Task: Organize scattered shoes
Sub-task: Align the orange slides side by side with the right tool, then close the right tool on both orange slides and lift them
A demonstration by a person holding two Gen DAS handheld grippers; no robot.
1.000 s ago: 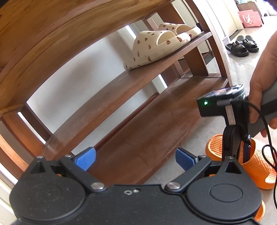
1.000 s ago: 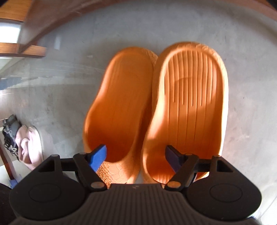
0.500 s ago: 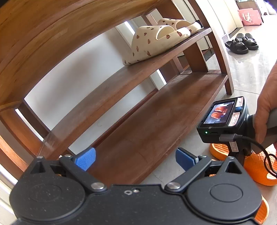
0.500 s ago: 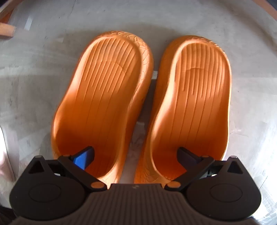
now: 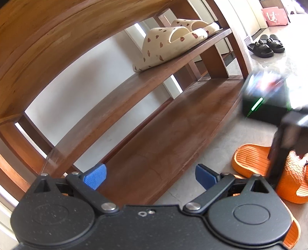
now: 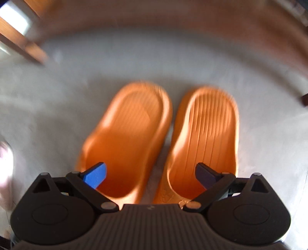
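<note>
Two orange slippers (image 6: 204, 134) lie side by side on the grey floor, heels away from me, a narrow gap between them. My right gripper (image 6: 150, 173) hovers above their toe ends, pointing steeply down. Its jaws stand wide and are closing a little. The slippers' inner edges show between the fingertips, but the pads touch nothing. In the left wrist view the same slippers (image 5: 250, 159) sit beside the wooden shoe rack (image 5: 163, 144). My left gripper (image 5: 150, 177) is open and empty, aimed at the rack's lowest shelf.
A pair of cream slippers with brown hearts (image 5: 169, 44) sits on the rack's middle shelf. Black sandals (image 5: 265, 45) lie on the floor beyond the rack, and a pink bag (image 5: 275, 15) stands farther back. Something pale pink (image 6: 5, 157) is at the left edge.
The right gripper has lifted off the orange slippers and tilted, its jaws wider than a second ago. The slippers now lie parallel with a gap. The left gripper has stayed put.
</note>
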